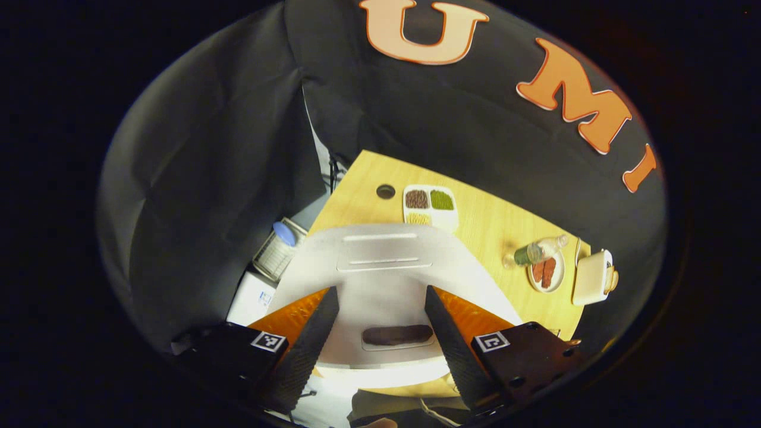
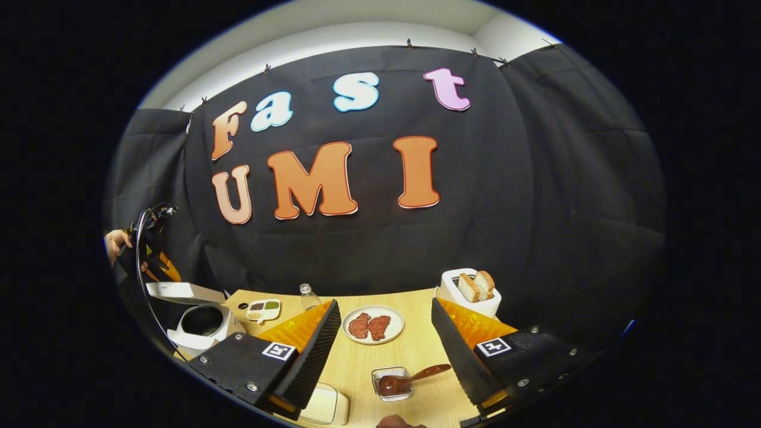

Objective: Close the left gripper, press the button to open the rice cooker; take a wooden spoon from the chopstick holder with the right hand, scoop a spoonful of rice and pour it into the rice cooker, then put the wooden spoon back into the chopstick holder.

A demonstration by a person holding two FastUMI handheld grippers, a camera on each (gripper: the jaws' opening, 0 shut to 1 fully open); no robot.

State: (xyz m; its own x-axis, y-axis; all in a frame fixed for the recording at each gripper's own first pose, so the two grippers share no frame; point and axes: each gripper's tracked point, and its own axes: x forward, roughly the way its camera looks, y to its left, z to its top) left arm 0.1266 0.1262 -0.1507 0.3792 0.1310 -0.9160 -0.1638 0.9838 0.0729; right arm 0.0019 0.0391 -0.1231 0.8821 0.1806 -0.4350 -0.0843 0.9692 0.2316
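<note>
Rice cooker (image 2: 199, 324) stands open; both grippers' jaws are spread, so the right gripper (image 2: 386, 348) could knock the spoon (image 2: 410, 378) aside.

In the right gripper view we see the table (image 2: 416, 356) running left to right before the booth wall. At its left end stands the rice cooker (image 2: 199, 327), lid up. Just right of it, toward the far edge, lies a divided tray (image 2: 264, 309), with a bottle (image 2: 307, 295) to the tray's right. A plate (image 2: 373, 324) sits mid-table, a toaster (image 2: 469, 294) at the far right. Nearer us, a small dish (image 2: 391, 383) holds the wooden spoon (image 2: 416, 377), and a box (image 2: 324, 405) lies left of that dish.
</note>
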